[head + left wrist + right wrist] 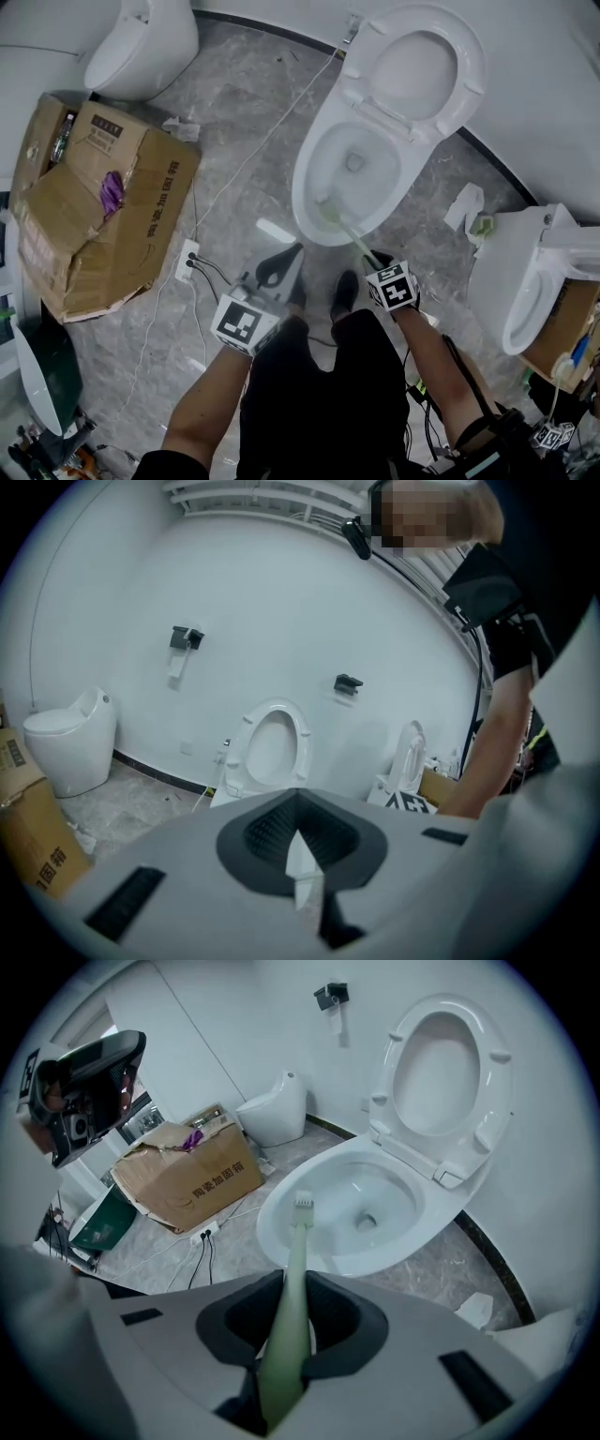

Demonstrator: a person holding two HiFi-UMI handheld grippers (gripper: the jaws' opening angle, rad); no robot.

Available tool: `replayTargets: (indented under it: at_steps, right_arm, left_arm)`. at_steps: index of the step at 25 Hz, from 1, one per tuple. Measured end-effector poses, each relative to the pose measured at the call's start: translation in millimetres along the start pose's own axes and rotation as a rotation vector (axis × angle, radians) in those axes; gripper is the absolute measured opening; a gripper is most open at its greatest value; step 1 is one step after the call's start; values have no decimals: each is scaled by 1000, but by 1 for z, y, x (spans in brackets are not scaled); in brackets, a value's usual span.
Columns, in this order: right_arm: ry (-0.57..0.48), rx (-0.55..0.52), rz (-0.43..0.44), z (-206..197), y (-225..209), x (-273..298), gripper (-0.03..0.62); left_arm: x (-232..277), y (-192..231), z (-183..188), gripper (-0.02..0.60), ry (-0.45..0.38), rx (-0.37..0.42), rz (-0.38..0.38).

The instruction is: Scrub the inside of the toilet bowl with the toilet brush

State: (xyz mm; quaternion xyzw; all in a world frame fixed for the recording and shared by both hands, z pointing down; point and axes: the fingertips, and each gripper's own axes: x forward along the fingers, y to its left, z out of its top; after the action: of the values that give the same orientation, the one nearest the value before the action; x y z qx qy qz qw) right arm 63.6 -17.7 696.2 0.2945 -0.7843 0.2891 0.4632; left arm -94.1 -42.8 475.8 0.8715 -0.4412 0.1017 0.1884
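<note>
Right gripper (286, 1326) fingers (334, 1318) pinch toilet brush (293, 1265) (head at bowl (266, 1230) rim); left gripper (298, 844) closed.

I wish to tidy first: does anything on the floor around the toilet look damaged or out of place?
Yes. The cardboard box at the left is crushed and torn open. Right of the toilet lies crumpled paper, and a power strip with plugged cables lies on the floor nearby, possibly risky if water splashes.
</note>
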Motion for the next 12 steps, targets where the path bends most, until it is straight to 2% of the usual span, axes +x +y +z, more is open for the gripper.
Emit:
replayTargets:
  at_steps: [2, 6, 9, 12]
  right_arm:
    - [-12, -7, -8, 6, -1, -7, 81]
    - [-39, -2, -29, 20, -7, -25, 81]
    - [-68, 19, -34, 28, -11, -43, 81]
    - [-92, 28, -43, 36, -14, -61, 81]
  left_arm:
    - [-1, 0, 5, 2, -4, 29, -2]
    - [-3, 1, 17, 2, 3, 11, 12]
    - [-4, 0, 19, 0, 10, 53, 1]
    - [-5, -4, 33, 2, -1, 61, -4]
